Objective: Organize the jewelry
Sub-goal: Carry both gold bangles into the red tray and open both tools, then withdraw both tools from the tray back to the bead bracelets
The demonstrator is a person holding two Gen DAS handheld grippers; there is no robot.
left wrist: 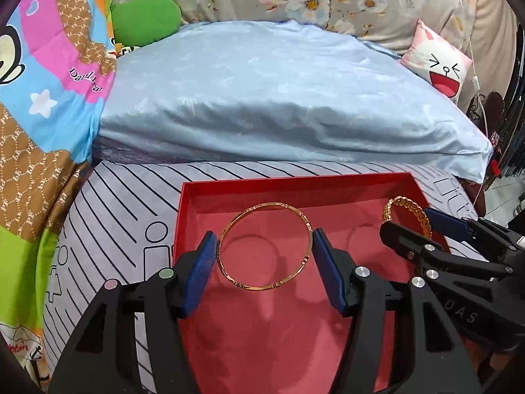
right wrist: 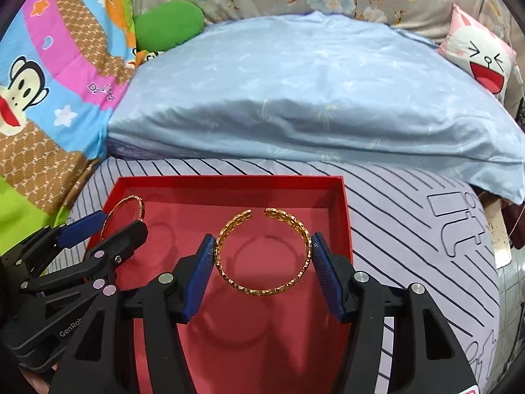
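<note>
A thin gold bangle sits crosswise between the blue pads of my left gripper, which is shut on it. My right gripper is shut on a woven gold cuff whose gap faces away from me. Both rings hang just above the floor of an open red box, where they cast round shadows. In the left wrist view the right gripper holds the cuff over the box's right side. In the right wrist view the left gripper holds the bangle over the left side of the box.
The box lies on a striped grey sheet. Behind it is a large pale blue pillow. A bright cartoon quilt and a green plush are on the left, and a pink cat cushion is on the right.
</note>
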